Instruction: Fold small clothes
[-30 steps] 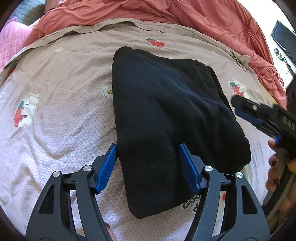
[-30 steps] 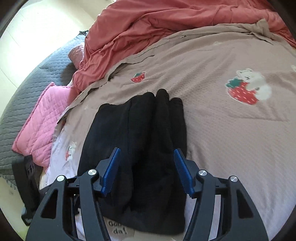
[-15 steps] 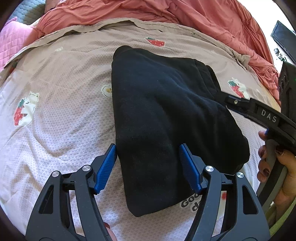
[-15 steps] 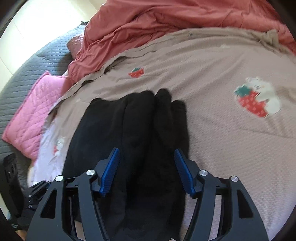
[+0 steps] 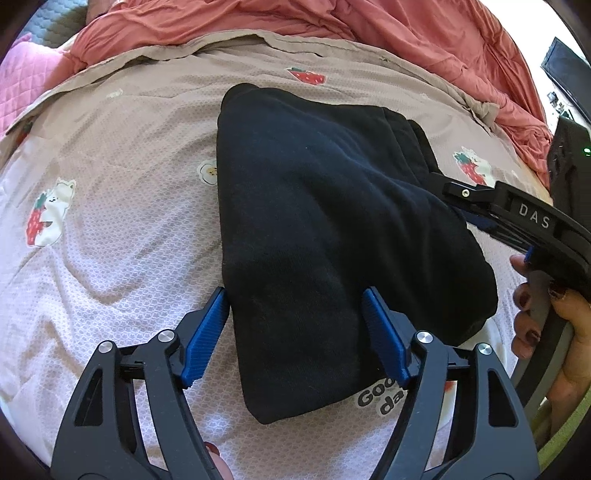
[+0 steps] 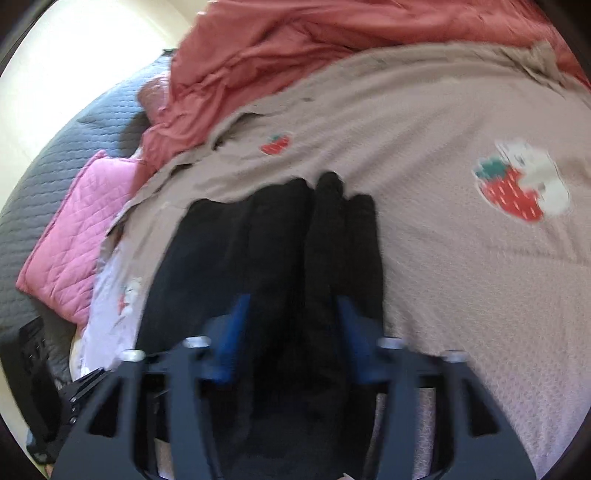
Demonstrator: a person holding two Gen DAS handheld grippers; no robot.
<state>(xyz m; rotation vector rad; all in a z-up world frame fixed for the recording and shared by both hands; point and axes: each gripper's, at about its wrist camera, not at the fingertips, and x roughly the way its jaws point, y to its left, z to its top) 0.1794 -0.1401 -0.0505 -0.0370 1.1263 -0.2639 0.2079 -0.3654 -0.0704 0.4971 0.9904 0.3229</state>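
Left wrist view: compared with a second ago, the right gripper (image 5: 458,206) has come in from the right edge of the frame to the right flank of the folded black fleece garment (image 5: 325,229), and the left gripper (image 5: 295,321) has just been opening its blue-padded jaws, which stand apart astride the garment's near end, the pads not pressing it. The right wrist view has gone blurred; its jaws have just been closing a little yet still stand apart over the dark cloth (image 6: 273,266), gripping nothing. Only the left wrist view shows the person's hand (image 5: 546,325) with dark-painted nails around the right gripper's handle, at lower right. Only the right wrist view shows the pink quilted cushion (image 6: 74,240) and grey quilted cover (image 6: 44,177) at the left of the frame. The garment lies in the middle of the beige strawberry-print bedspread (image 5: 110,177), folded into a thick oblong narrowing toward the near end, with stacked layers showing as ridges along its far edge. A rumpled salmon-red duvet (image 5: 258,18) lies across the top.
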